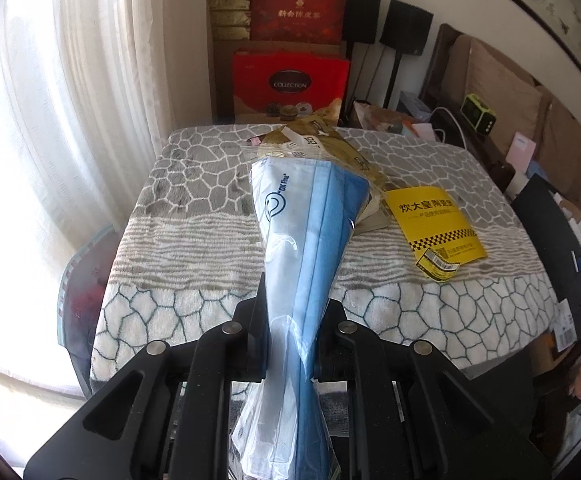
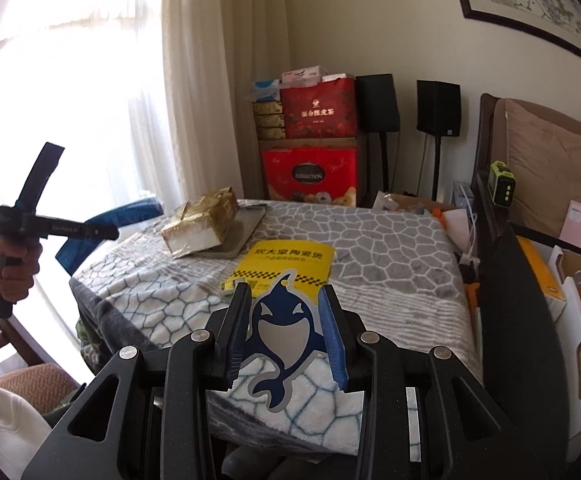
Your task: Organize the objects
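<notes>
My left gripper [image 1: 296,300] is shut on a clear bag of blue face masks [image 1: 310,208], which sticks out forward over the towel-covered table [image 1: 194,208]. Past the bag's far end lies a gold packet [image 1: 330,140], and a yellow booklet [image 1: 434,224] lies to its right. My right gripper [image 2: 284,296] is shut on a blue whale-shaped card [image 2: 282,332], held upright by its side edges above the table's near edge. In the right wrist view, a hand holds the left gripper [image 2: 108,233] at the left. The gold packet [image 2: 202,224] rests on a grey tray [image 2: 246,228], with the yellow booklet [image 2: 286,260] in front.
Red gift boxes [image 2: 310,144] are stacked against the back wall, next to two black speakers [image 2: 438,108] on stands. A curtained window fills the left side. A sofa with cushions [image 2: 550,168] and open cartons [image 2: 578,300] crowd the right. A chair seat [image 2: 30,380] stands at lower left.
</notes>
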